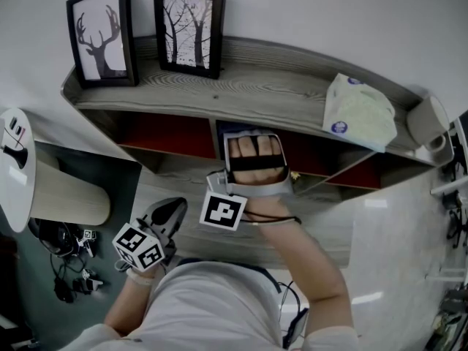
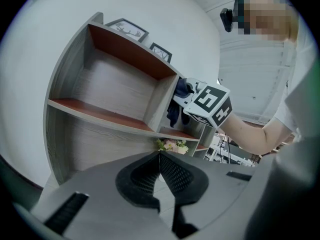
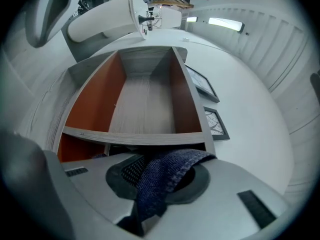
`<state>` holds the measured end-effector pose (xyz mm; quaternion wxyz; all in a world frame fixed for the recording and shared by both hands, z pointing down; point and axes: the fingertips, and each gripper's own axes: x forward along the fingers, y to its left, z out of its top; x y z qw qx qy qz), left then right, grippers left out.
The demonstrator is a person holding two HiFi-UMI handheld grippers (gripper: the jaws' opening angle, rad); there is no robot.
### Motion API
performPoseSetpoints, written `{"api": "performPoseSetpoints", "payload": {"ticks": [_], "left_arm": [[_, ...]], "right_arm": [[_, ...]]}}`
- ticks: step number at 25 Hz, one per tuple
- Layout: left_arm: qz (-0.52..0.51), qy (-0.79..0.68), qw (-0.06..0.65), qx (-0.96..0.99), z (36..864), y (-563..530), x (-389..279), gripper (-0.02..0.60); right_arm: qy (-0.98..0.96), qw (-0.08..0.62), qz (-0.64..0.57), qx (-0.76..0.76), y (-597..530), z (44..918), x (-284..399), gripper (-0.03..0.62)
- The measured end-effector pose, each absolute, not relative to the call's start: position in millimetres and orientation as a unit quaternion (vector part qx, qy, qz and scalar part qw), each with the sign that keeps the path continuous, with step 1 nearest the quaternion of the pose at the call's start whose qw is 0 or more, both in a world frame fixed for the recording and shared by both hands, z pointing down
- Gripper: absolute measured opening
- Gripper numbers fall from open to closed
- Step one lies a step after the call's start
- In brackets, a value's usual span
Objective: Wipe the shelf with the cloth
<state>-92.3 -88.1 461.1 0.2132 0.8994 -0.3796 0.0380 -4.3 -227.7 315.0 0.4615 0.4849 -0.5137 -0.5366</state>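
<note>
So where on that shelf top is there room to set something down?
Between the tree picture and the wipes pack the shelf top is bare. Crowded: deer picture at the left, roll beyond the pack at the right.

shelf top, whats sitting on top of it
A deer picture and a tree picture stand at its left end; a white pack and a pale roll lie at the right. Anything behind the pictures is covered.

Feels like a living-room corner, possibly staged: a grey wood shelf unit (image 1: 256,86) against a plain white wall (image 1: 329,13), a framed stag print (image 1: 102,35) and tree print (image 1: 189,31) on top, a pack of wipes (image 1: 360,112), small flowers (image 2: 172,145), loose cables (image 1: 62,284) on the floor (image 1: 121,189).
</note>
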Motion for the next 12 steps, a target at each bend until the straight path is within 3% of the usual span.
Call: {"api": "performPoseSetpoints", "payload": {"ticks": [12], "left_arm": [[0.035, -0.390, 0.214, 0.895, 458.4, -90.7, -95.6, 0.016]], "right_arm": [[-0.536, 0.542, -0.472, 0.442, -278.6, 388.1, 8.2, 0.074]]}}
